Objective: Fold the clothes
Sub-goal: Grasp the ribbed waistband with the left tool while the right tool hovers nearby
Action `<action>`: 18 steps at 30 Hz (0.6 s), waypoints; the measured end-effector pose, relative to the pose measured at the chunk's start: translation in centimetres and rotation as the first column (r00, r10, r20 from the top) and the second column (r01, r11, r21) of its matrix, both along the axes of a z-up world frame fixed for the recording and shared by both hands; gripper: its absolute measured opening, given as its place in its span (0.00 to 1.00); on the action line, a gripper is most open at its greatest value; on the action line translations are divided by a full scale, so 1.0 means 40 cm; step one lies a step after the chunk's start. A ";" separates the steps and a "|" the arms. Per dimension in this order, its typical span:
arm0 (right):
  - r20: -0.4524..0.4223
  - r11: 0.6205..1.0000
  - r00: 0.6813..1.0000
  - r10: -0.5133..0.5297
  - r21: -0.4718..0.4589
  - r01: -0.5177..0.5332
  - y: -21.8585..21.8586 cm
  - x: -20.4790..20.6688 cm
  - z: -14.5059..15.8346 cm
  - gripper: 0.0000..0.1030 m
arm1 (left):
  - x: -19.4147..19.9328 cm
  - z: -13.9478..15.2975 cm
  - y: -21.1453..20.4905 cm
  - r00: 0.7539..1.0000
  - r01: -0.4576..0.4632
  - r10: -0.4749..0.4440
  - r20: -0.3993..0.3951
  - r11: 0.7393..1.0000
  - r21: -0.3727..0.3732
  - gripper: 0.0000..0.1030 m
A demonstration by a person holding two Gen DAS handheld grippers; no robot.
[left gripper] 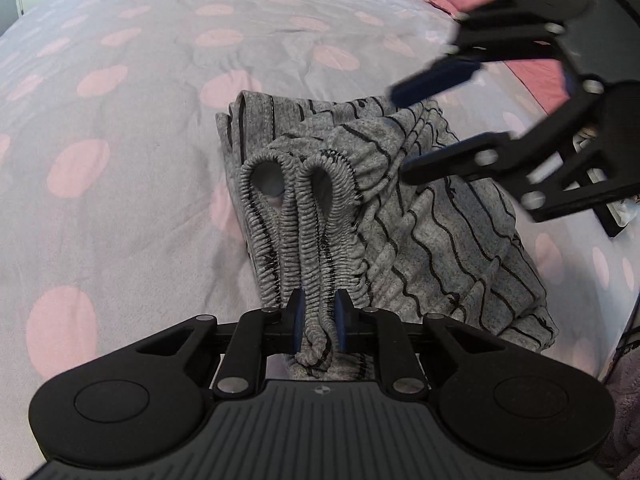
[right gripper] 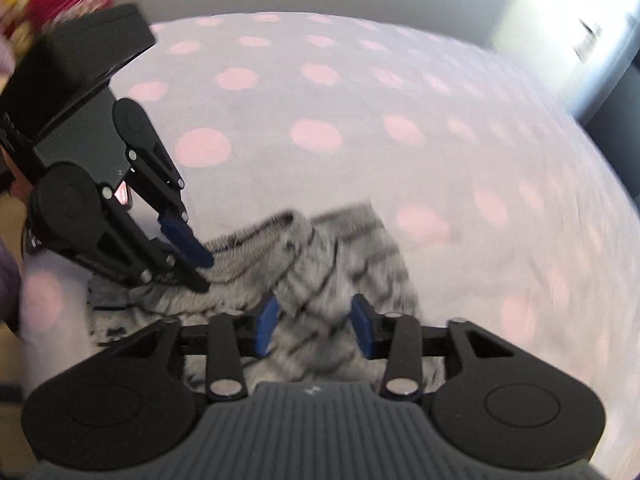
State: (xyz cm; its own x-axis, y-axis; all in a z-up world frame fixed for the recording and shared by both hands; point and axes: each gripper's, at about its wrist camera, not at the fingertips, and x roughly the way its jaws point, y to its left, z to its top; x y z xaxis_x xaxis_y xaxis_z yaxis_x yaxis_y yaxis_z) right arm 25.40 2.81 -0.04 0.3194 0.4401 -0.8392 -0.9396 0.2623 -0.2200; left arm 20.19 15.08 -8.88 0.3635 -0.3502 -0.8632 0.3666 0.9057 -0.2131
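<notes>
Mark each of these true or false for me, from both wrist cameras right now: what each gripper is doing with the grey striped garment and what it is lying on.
1. The left gripper is clamped on the bunched elastic waistband of the grey striped garment. True.
2. The right gripper is shut tight on the fabric. False: its jaws stand apart, and no pad is seen pressing on the cloth.
3. The garment lies on a bedspread with pink dots. True.
4. The garment is spread out flat in a single layer. False: it is bundled in several folded layers.
5. The two grippers are on opposite ends of the bed. False: both are close together at the garment.
</notes>
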 end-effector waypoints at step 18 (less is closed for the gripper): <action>0.087 0.985 0.985 0.147 -0.099 -0.138 0.105 -0.001 -0.040 0.03 | 0.017 0.010 -0.003 0.999 0.010 -0.009 -0.044 1.000 0.013 0.13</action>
